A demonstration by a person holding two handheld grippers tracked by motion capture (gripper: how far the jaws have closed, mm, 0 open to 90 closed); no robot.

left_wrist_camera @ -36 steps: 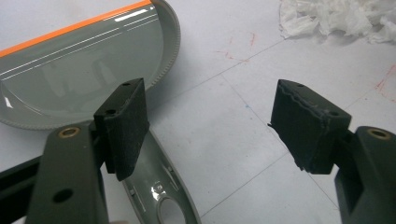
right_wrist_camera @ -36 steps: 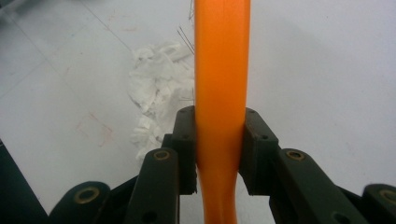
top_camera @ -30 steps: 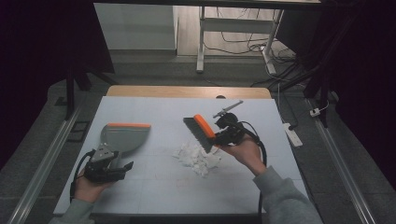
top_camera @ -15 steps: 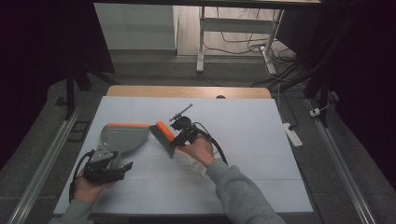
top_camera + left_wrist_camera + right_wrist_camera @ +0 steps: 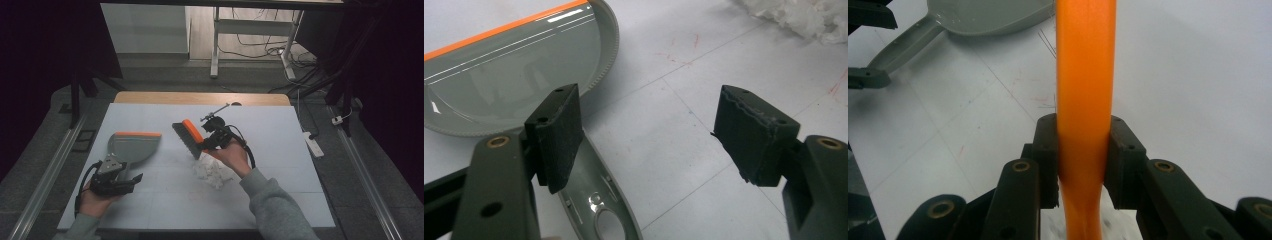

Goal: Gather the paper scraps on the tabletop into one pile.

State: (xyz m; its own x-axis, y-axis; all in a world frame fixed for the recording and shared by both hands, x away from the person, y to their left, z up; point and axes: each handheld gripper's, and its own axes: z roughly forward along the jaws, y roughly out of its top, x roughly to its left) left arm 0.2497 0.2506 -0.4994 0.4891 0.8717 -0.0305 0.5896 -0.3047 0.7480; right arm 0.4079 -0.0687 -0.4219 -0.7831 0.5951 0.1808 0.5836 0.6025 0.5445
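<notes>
A: Starting with the biggest thing, the white table (image 5: 165, 210) carries everything. On its left side lies a grey dustpan (image 5: 134, 146) with an orange lip, mouth turned away from the person.

B: And the left gripper (image 5: 116, 176)?

A: It sits at the dustpan's handle (image 5: 596, 205), jaws spread wide. In the left gripper view one pad is right by the handle and the other stands well off it, so nothing is clamped.

B: The right gripper (image 5: 214, 138)?

A: Pinching the orange handle of a hand brush (image 5: 189, 136). In the right gripper view the jaws press on the orange handle (image 5: 1085, 90) from both sides. The brush hangs above the table, bristles pointing down and left, between the dustpan and a small heap of white scraps (image 5: 212, 171) just beside the right hand.

B: So which step is this?

A: Likely sweeping, judged from the layout. The heap lies apart from the pan. Next, the brush probably needs lowering behind the scraps, while the left gripper closes on the pan handle to steady it.
</notes>
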